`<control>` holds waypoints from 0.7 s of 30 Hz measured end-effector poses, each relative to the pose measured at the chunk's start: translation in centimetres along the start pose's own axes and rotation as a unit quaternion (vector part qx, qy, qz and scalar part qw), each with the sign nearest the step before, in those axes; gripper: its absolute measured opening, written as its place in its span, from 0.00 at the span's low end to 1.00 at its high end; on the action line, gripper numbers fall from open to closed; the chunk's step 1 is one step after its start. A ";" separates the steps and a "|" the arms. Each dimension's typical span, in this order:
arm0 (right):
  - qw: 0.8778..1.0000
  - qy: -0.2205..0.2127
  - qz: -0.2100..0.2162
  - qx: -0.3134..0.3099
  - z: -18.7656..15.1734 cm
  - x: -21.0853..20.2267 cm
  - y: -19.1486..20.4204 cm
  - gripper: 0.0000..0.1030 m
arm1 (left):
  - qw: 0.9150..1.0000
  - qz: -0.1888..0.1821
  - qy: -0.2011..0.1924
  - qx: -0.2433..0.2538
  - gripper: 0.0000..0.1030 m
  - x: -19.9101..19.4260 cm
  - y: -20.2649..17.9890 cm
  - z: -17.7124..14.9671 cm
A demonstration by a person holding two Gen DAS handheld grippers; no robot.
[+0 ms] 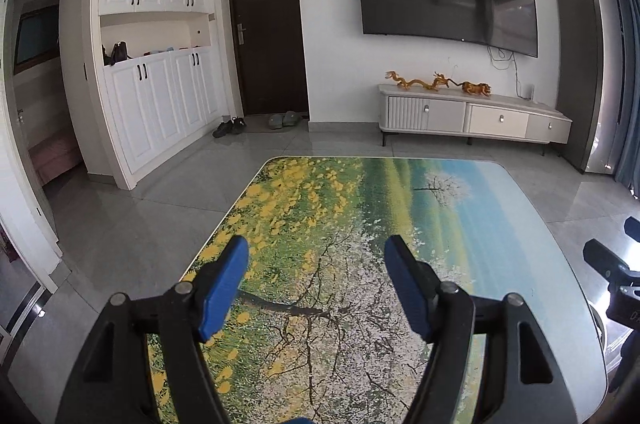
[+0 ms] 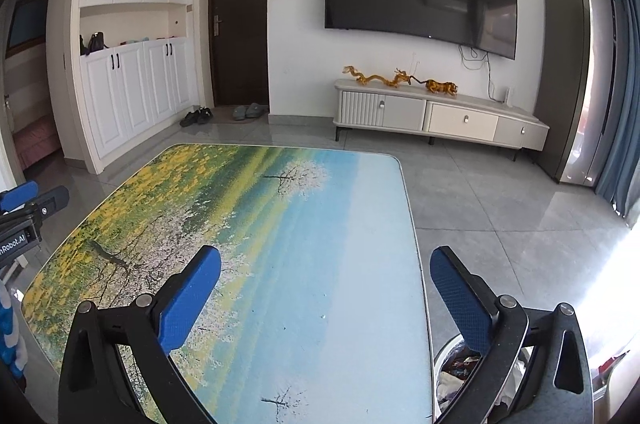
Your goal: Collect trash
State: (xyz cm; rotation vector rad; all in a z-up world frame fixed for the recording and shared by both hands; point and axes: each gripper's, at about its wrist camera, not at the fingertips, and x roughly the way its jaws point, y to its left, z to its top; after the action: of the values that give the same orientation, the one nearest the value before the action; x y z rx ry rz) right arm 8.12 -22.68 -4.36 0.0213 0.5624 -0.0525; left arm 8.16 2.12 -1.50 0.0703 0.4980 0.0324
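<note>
Hovering over glossy rounded table [image 1: 360, 207]: spread blue-padded left hand-held gripper [image 1: 316, 260].

Trash [image 2: 464, 364] — crumpled white and dark scraps — is seen heaped in a metal-rimmed bin [image 2: 442, 348] just beside the table's right edge.

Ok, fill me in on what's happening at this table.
A person holds a gripper in each hand above the table with the landscape print. The left gripper and right gripper both have their jaws open and hold nothing. No trash shows on the tabletop. A bin with scraps inside sits on the floor by the table's right edge.
</note>
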 end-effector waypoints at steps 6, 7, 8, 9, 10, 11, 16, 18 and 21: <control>1.000 0.002 -0.005 0.005 -0.5 -0.2 -0.3 0.99 | 1.000 -0.001 -0.019 0.002 0.67 -1.2 -0.2 0.2; 1.000 0.001 -0.007 0.006 -0.5 -0.2 -0.3 0.99 | 1.000 -0.002 -0.021 0.003 0.67 -1.4 -0.3 0.2; 1.000 0.001 -0.008 0.007 -0.5 -0.3 -0.3 0.99 | 1.000 -0.004 -0.022 0.003 0.67 -1.5 -0.4 0.3; 1.000 -0.001 -0.009 0.009 -0.6 -0.5 -0.5 0.99 | 1.000 -0.006 -0.023 0.004 0.67 -1.7 -0.5 0.3; 1.000 -0.002 -0.010 0.011 -0.6 -0.6 -0.6 0.99 | 1.000 -0.007 -0.024 0.004 0.67 -1.9 -0.6 0.4; 1.000 -0.004 -0.011 0.012 -0.6 -0.7 -0.7 0.99 | 1.000 -0.008 -0.024 0.005 0.67 -2.1 -0.7 0.4; 1.000 -0.013 -0.017 0.017 -0.5 -1.5 -1.0 0.99 | 0.999 -0.012 -0.031 0.010 0.67 -2.9 -1.1 0.4; 1.000 -0.016 -0.018 0.019 -0.5 -1.8 -1.2 0.99 | 0.999 -0.013 -0.033 0.011 0.67 -3.2 -1.3 0.4; 0.999 -0.019 -0.019 0.020 -0.5 -2.2 -1.4 0.99 | 0.999 -0.015 -0.038 0.013 0.67 -3.7 -1.4 0.6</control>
State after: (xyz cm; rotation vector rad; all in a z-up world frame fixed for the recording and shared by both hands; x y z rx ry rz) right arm 5.94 -23.93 -3.62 0.0482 0.5227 -0.1014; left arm 5.21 0.48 0.63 0.0899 0.4245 -0.0070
